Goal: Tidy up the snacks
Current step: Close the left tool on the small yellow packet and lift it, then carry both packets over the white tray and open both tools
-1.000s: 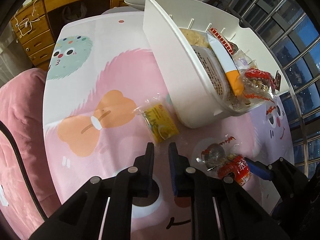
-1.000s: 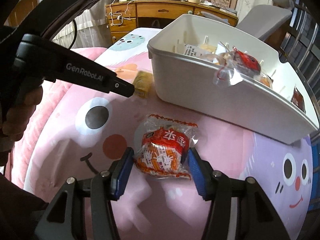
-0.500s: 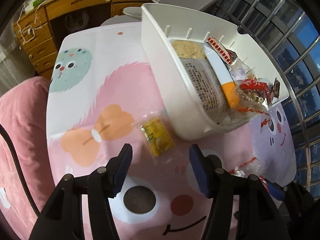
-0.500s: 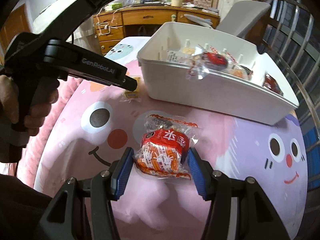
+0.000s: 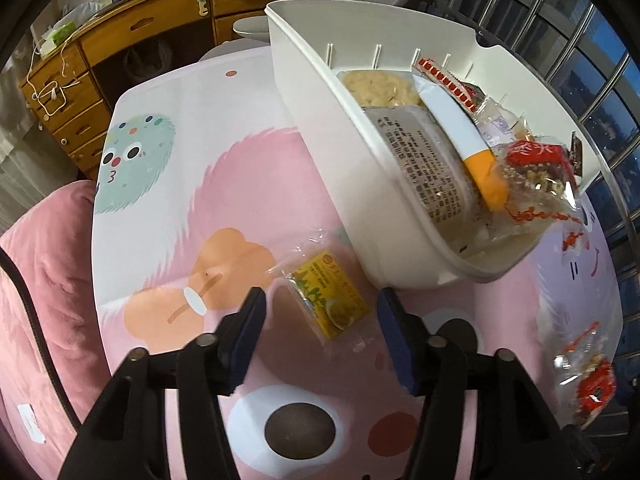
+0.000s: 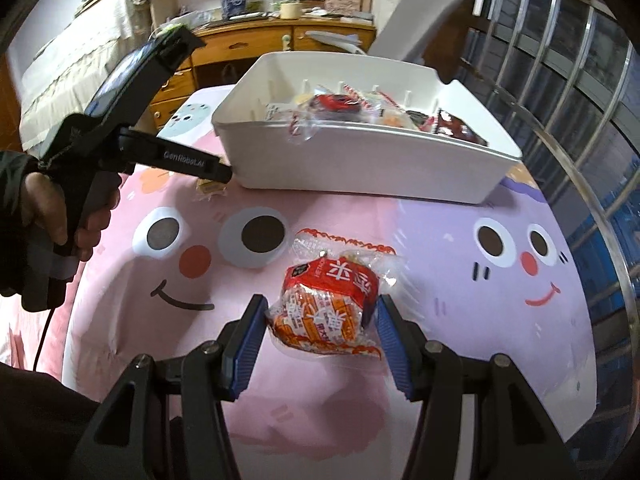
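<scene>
Beside the white plastic bin (image 5: 320, 128), left gripper (image 5: 320, 312) jaws just narrowing, unclamped around yellow wrapped snack (image 5: 328, 300); right gripper (image 6: 322, 320) clamps red-orange wrapped snack (image 6: 328, 308).

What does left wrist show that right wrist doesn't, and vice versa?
Left wrist only: the yellow snack packet in full, lying on the cloth between the open left gripper fingers, which have just been closing and do not touch it, and the tub's long packets seen from above.

Right wrist only: the red snack pack clamped in the right gripper, and the hand holding the left gripper.

Both: the white tub of snacks, the pink cartoon tablecloth, and the wooden desk.
</scene>
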{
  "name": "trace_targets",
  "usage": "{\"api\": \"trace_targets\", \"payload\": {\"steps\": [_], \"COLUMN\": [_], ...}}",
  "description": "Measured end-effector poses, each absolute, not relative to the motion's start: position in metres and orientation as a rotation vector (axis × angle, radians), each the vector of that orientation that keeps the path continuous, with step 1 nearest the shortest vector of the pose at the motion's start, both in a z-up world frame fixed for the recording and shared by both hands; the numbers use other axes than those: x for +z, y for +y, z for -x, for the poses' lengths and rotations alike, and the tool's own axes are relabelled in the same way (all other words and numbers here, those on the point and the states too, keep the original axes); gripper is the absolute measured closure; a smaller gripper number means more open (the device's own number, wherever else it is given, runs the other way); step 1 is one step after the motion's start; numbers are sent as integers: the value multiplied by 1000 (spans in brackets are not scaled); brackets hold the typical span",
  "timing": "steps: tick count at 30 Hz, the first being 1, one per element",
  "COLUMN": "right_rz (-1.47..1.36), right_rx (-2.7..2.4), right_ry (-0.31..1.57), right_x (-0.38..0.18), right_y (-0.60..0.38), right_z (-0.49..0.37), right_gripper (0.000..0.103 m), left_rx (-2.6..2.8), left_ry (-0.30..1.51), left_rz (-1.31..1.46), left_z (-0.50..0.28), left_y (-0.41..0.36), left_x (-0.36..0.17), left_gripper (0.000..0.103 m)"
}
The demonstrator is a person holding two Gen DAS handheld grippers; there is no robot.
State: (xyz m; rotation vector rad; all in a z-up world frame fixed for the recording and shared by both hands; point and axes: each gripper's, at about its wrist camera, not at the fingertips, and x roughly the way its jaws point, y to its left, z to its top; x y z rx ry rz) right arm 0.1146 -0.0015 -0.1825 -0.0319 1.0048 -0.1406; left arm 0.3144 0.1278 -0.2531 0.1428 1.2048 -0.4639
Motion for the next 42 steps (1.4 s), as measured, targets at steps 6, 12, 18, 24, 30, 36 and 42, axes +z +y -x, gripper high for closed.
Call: {"api": "trace_targets", "payload": {"steps": [6, 12, 18, 24, 30, 36, 42], "right_rz": [24, 25, 41, 73, 111, 105, 142], "right_rx": [-159, -140, -111, -77, -25, 32, 87], "right_ry": [987, 962, 938, 893, 856, 821, 791], "right_x": [-174, -162, -146, -121, -104, -88, -78], "right_y": [-5, -11, -20, -40, -70, -112, -142], "right_z": [-108, -110, -116, -125, -143, -175, -204], "right_gripper": [47, 47, 47, 47, 47, 47, 47], "left_rx": [-477, -457, -386, -307, -271, -242, -256], "left_ry": [1227, 1236, 1279, 1240, 1123, 1033, 983], "left_rz": [-101, -87, -42, 18, 81, 142, 150], "left_z": [-319, -314, -307, -290, -273, -262, -267], "left_y": [131, 133, 144, 161, 169, 151, 102], "left_x": [-256, -255, -252, -217, -163, -123, -106], "left_gripper": [74, 76, 77, 77, 77, 77, 77]}}
